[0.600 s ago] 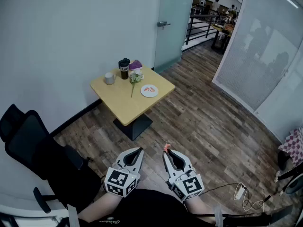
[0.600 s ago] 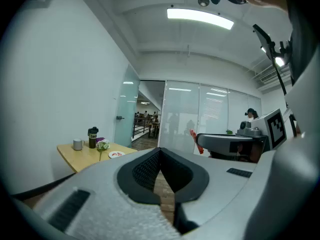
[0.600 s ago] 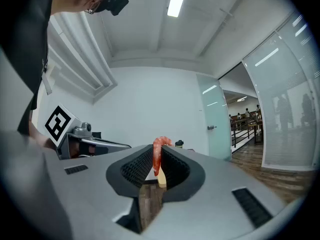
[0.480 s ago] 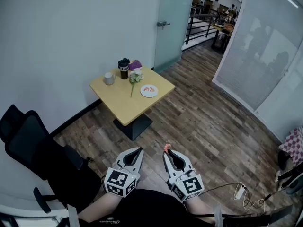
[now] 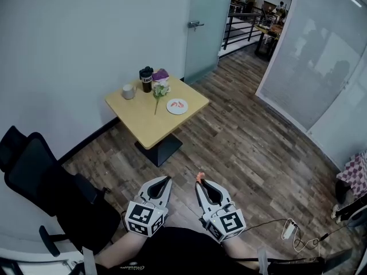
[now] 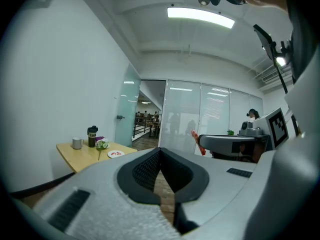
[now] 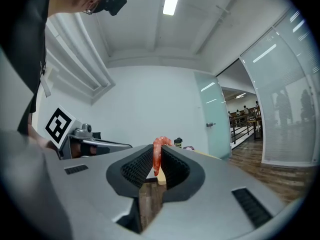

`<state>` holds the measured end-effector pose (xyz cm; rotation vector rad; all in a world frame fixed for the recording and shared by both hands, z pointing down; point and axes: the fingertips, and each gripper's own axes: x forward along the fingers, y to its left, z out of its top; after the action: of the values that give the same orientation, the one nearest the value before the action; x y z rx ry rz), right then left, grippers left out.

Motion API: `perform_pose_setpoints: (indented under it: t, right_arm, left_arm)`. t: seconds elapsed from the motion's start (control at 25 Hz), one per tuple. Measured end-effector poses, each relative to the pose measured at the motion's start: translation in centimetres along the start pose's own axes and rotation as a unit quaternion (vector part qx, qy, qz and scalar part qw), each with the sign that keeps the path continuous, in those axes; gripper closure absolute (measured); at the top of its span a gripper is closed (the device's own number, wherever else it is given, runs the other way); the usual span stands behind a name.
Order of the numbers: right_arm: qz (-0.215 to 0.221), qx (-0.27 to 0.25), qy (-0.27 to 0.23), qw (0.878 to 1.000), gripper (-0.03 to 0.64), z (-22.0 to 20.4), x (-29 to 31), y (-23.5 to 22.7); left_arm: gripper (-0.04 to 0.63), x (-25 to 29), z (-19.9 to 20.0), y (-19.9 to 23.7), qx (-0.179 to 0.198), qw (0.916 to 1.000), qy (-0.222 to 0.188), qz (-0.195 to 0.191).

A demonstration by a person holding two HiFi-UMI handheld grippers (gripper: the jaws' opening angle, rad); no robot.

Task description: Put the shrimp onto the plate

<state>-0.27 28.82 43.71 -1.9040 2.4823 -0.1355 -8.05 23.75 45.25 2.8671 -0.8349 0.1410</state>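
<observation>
Right gripper [image 7: 158,159]: jaws clamped on the shrimp [image 7: 157,156]. It stands upright between the ribbed pads, with its curled end poking above the jaw tips. Head view agrees: the shrimp [image 5: 199,177] is at the tip of the right gripper [image 5: 199,182], held low in front of the person over the wood floor [image 5: 246,148].

Left gripper [image 6: 160,151]: jaws closed on each other, nothing between them. In head view the left gripper [image 5: 167,180] sits just beside the right one, and both point away from the person toward the desk [image 5: 146,122].

Plate [image 5: 177,106]: small and white, on the desk near its right edge, well apart from both grippers. 2 reddish pieces lie on it, too small to identify. The held shrimp is not on the plate.

Also on the desk, on the wall side of the plate:
- grey mug [image 5: 128,91]
- black tumbler [image 5: 146,79]
- purple item [image 5: 160,74] just beside the tumbler
- flower [image 5: 159,90], with its stem running toward the middle of the desk

A black office chair [image 5: 46,188] stands left of the grippers by the wall. A frosted glass door [image 5: 206,22] is beyond the desk.
</observation>
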Motion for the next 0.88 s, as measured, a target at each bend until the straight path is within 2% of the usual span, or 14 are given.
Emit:
perform_pose_setpoints:
  t: [0.52,0.88]
  right_arm:
    - [0.010,0.014,-0.020,1.000,0.566,0.4,-2.1,-4.3]
    - [0.025,0.014,-0.014,0.999,0.566,-0.2,-3.2,-6.6]
  left_arm:
    - [0.597,3.4,-0.3,-3.5,0.004,0.9999,-0.006,0.009]
    - [0.597,4.7,-0.8,-5.5,0.001,0.9997,-0.007,0.023]
